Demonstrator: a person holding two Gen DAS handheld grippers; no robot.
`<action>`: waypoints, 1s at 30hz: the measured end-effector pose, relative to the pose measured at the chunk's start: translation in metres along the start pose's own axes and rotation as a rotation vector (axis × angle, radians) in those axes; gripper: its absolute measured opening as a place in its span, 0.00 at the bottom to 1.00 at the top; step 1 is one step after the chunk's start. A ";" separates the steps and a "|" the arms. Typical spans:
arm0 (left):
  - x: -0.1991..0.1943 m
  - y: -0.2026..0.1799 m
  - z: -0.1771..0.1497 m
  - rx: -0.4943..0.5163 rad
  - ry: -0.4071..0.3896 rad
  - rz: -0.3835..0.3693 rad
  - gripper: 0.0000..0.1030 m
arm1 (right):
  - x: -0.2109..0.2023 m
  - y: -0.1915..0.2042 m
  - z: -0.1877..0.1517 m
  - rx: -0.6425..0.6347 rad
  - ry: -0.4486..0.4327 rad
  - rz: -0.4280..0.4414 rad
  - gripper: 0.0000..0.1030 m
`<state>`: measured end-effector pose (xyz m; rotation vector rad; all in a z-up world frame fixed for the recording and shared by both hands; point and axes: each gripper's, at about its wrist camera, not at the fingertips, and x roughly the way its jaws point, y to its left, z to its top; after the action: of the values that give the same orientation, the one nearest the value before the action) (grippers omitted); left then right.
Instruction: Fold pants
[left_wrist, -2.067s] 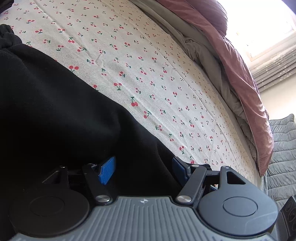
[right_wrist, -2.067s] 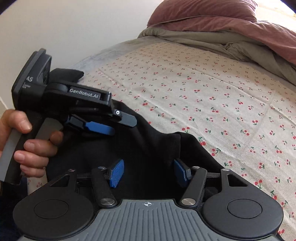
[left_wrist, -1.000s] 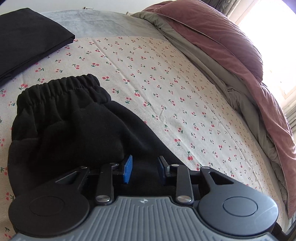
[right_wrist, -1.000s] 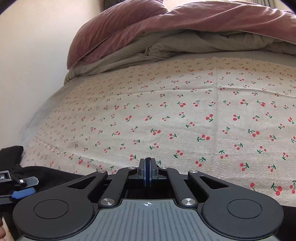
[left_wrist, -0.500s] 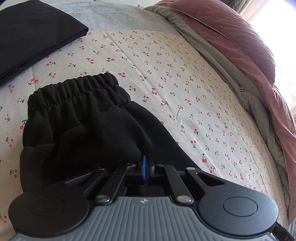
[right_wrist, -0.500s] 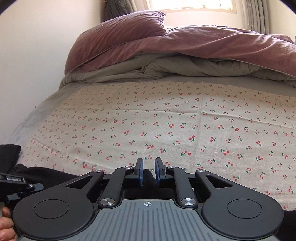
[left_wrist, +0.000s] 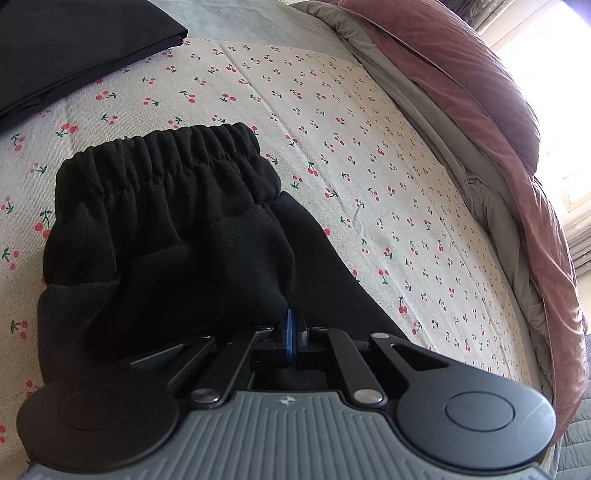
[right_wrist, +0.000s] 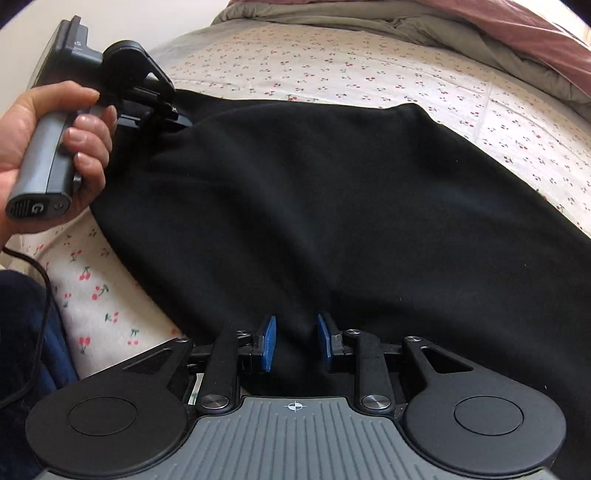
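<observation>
Black pants (left_wrist: 166, 236) lie on the cherry-print sheet (left_wrist: 369, 155), elastic waistband (left_wrist: 162, 155) at the far end. My left gripper (left_wrist: 292, 332) is shut, its blue pads pinching a fold of the pants near the crotch. In the right wrist view the pants (right_wrist: 332, 206) spread wide across the sheet (right_wrist: 332, 70), and the left gripper (right_wrist: 179, 123) at upper left bites into puckered cloth. My right gripper (right_wrist: 295, 343) hovers low over the pants; its jaws are opening, and black cloth shows in the gap without the pads (right_wrist: 267, 343) pressing it.
A folded black garment (left_wrist: 74, 48) lies at the sheet's far left corner. A pink duvet (left_wrist: 480, 122) over grey bedding (left_wrist: 461, 162) is heaped along the right side. A person's hand (right_wrist: 55, 125) grips the left handle; dark blue clothing (right_wrist: 22, 350) and a cable sit at lower left.
The left gripper's jaws closed on the pants and it crept forward. The right gripper swung from facing the duvet to looking down over the pants, and its jaws parted.
</observation>
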<state>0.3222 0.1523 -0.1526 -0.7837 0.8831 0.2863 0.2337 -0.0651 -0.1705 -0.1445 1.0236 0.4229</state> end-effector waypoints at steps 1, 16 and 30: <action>-0.001 0.002 -0.002 -0.009 -0.001 -0.009 0.00 | -0.003 0.001 -0.006 -0.010 -0.009 -0.018 0.22; -0.025 0.031 0.005 0.055 0.091 -0.134 0.08 | -0.027 0.016 -0.036 -0.055 -0.143 -0.018 0.24; -0.080 0.099 0.043 -0.115 0.001 -0.259 0.52 | -0.016 0.026 -0.033 -0.161 -0.155 -0.088 0.31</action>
<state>0.2452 0.2585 -0.1231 -0.9944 0.7615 0.1087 0.1891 -0.0563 -0.1718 -0.2953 0.8277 0.4289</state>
